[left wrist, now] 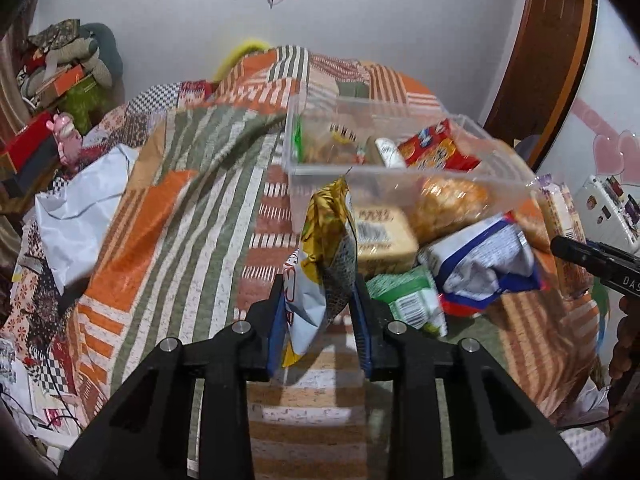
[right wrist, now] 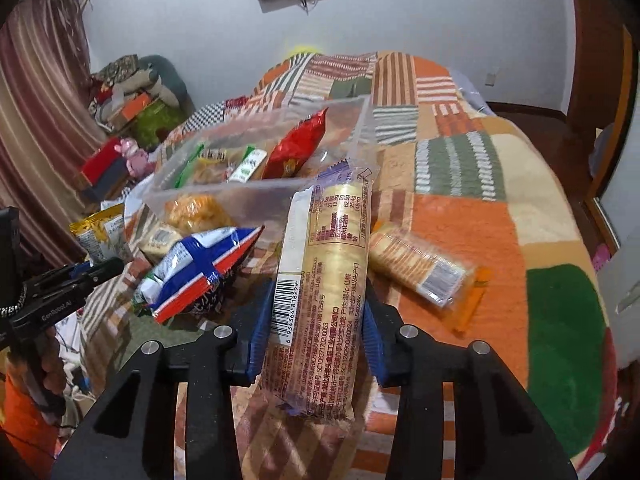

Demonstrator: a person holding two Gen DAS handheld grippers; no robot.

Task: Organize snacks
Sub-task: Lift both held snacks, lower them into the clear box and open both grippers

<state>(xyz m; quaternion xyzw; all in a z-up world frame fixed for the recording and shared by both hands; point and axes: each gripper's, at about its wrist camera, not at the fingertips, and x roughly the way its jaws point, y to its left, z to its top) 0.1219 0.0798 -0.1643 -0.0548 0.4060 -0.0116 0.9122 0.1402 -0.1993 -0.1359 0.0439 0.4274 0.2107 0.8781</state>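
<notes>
My left gripper [left wrist: 320, 292] is shut on a gold and white snack bag [left wrist: 330, 240], which hangs lifted above the patchwork blanket. Just beyond it stands a clear plastic box [left wrist: 400, 170] holding several snacks, among them a red packet [left wrist: 436, 152]. My right gripper [right wrist: 316, 320] is shut on a long gold-wrapped biscuit roll [right wrist: 332, 256] that stands upright between its blue pads, near the clear box [right wrist: 224, 196]. Loose on the blanket lie a blue, white and red bag [right wrist: 200, 268] and a clear pack of crackers [right wrist: 420, 264]. The left gripper [right wrist: 96, 270] shows at the left edge of the right wrist view.
The patchwork blanket [left wrist: 180, 208] covers a bed. A white crumpled sheet [left wrist: 80, 208] lies at its left side, with piled boxes and clothes [left wrist: 60, 80] behind. A green packet [left wrist: 412, 300] and a tan packet [left wrist: 380, 236] lie by the box. A wooden door frame [left wrist: 552, 60] stands at the right.
</notes>
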